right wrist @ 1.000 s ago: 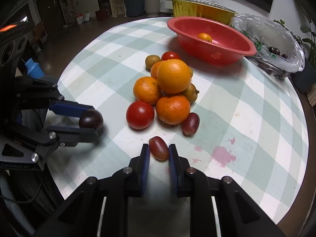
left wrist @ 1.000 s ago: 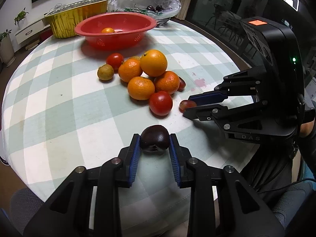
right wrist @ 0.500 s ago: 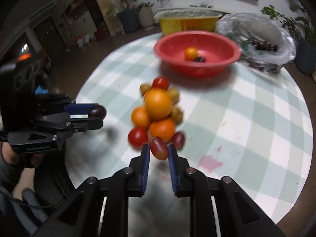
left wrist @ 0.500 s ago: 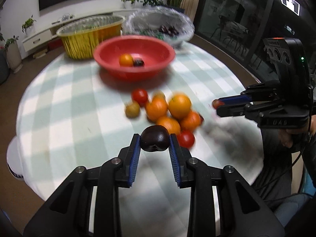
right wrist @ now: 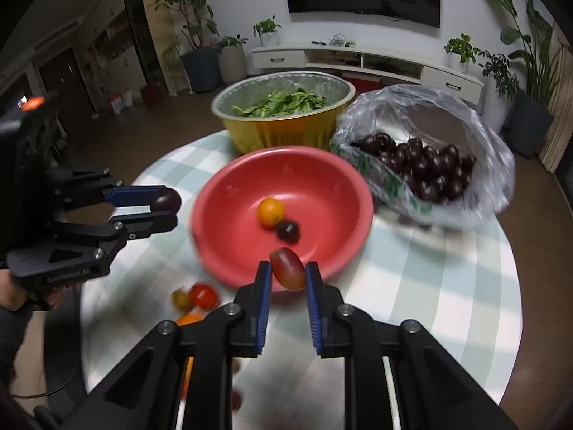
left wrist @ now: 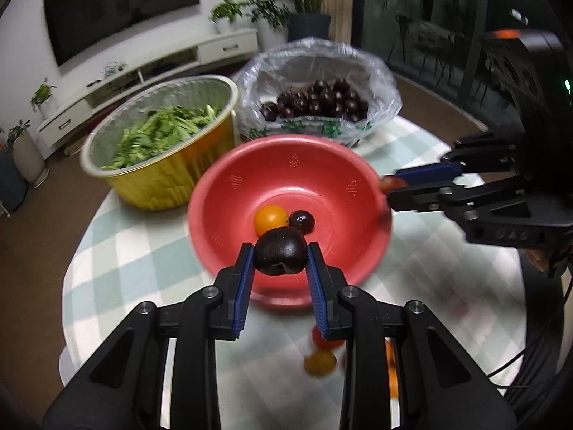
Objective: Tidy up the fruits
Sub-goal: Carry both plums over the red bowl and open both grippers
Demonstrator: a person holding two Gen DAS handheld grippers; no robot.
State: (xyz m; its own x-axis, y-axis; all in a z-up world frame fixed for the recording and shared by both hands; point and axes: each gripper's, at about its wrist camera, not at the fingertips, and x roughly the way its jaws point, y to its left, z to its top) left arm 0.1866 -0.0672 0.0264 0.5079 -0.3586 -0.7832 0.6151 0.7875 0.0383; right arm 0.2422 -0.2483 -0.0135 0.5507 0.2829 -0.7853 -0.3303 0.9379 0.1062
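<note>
My left gripper (left wrist: 280, 255) is shut on a dark plum (left wrist: 280, 249) and holds it above the near rim of the red bowl (left wrist: 229, 193). It also shows in the right wrist view (right wrist: 163, 208), left of the red bowl (right wrist: 236, 186). My right gripper (right wrist: 287, 268) is shut on a reddish oval tomato (right wrist: 287, 268) above the bowl's near rim. It shows in the left wrist view (left wrist: 388, 188) at the bowl's right rim. The bowl holds a small orange (left wrist: 271, 218) and a dark plum (left wrist: 302, 221).
A gold foil basin of greens (left wrist: 157, 139) and a plastic-lined basket of dark plums (left wrist: 318, 102) stand behind the bowl. Loose tomatoes and oranges (right wrist: 200, 295) lie blurred on the checked tablecloth (right wrist: 447, 268), below the grippers.
Both grippers have lifted and moved forward from the fruit pile to the red bowl, each still holding its fruit. The bowl now fills the middle of both views.
</note>
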